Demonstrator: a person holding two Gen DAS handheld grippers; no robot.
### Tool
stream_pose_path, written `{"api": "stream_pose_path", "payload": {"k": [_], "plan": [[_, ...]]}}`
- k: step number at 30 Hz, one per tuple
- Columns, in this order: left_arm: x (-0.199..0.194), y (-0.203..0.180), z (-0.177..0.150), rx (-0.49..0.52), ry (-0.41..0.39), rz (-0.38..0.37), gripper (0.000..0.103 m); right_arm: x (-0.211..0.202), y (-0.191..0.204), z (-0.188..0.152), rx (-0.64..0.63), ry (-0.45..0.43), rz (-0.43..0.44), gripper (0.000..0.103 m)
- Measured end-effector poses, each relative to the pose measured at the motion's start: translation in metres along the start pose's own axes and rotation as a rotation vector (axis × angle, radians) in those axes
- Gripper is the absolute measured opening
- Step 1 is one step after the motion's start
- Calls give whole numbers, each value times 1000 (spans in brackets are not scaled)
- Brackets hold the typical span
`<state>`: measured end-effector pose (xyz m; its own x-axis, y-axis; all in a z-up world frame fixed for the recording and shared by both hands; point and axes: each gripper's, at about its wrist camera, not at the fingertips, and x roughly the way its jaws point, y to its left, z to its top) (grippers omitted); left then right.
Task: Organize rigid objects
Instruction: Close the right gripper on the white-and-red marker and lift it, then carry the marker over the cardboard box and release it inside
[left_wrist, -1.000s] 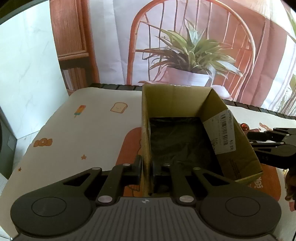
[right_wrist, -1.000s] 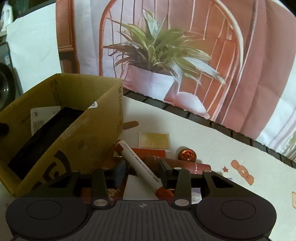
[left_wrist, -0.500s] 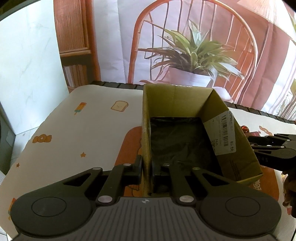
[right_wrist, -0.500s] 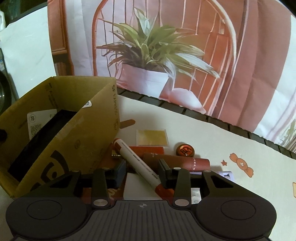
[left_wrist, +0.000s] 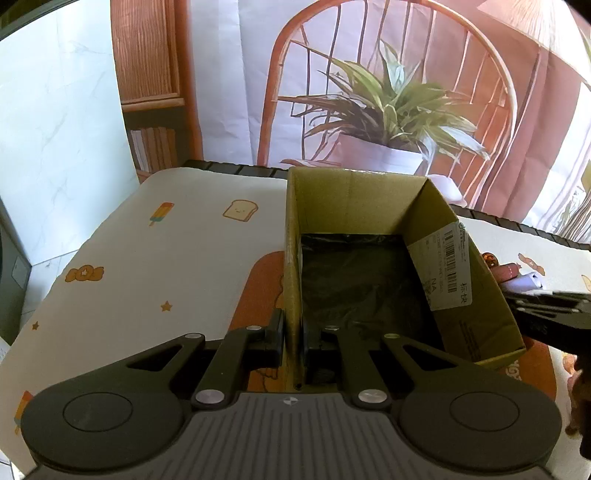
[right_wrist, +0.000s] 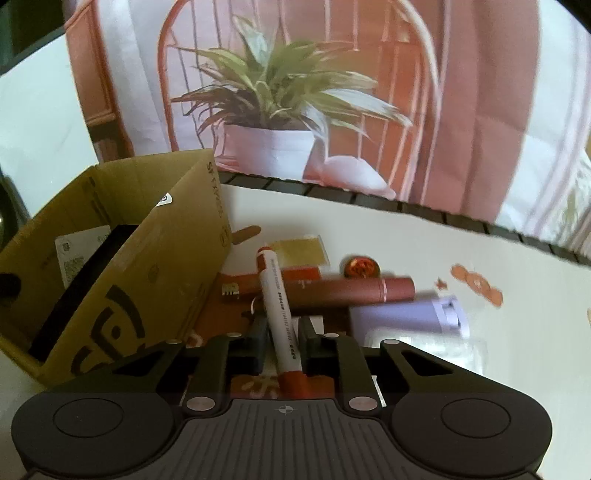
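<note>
Since the earlier frames the right gripper (right_wrist: 282, 345) has rolled slightly and its fingers (right_wrist: 258, 341) have drawn in from a wider gap; they are closing on the marker (right_wrist: 277, 306), which lies between them, and the pads stand at the barrel's sides, though whether they press on it cannot be told. Its red cap end lies nearest the camera and its far end rests across the other objects. Left gripper (left_wrist: 293, 341) shows no shift: its fingers (left_wrist: 275, 334) are clamped tight on the near wall of the cardboard box (left_wrist: 354, 192), one finger outside and one inside. Box stands open on the tabletop (left_wrist: 177, 258), with a dark lining on its floor and a white shipping label (left_wrist: 445, 267) on the inner right wall. In the right wrist view the box sits to the left of the marker, close beside the pile. Beyond the marker lie a dark red tube (right_wrist: 351, 290) crosswise, a pale purple item (right_wrist: 410, 314) to its right, a red flat card (right_wrist: 299, 273), a yellow packet (right_wrist: 299, 251) farther back, and a small round red cap (right_wrist: 362, 267). Behind the tabletop hangs a backdrop (right_wrist: 480, 110) printed with a chair and a potted plant.
</note>
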<state>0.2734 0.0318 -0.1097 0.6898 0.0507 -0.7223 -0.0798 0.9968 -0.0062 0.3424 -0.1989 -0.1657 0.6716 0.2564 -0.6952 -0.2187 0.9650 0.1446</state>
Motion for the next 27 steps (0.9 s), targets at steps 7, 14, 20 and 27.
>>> {"api": "stream_pose_path", "payload": {"k": [7,14,20,27], "plan": [[0,0,1,5,3,-2,11,-18,-8,-17,126,4,10,15],[1,1,1,3,7,-6,11,-30,-14,-40,228,22,19,14],[1,1,0,4,5,-8,11,-34,-16,-43,255,27,25,14],[1,3,0,-1,4,-25,11,-32,-18,-43,272,25,32,14]]}}
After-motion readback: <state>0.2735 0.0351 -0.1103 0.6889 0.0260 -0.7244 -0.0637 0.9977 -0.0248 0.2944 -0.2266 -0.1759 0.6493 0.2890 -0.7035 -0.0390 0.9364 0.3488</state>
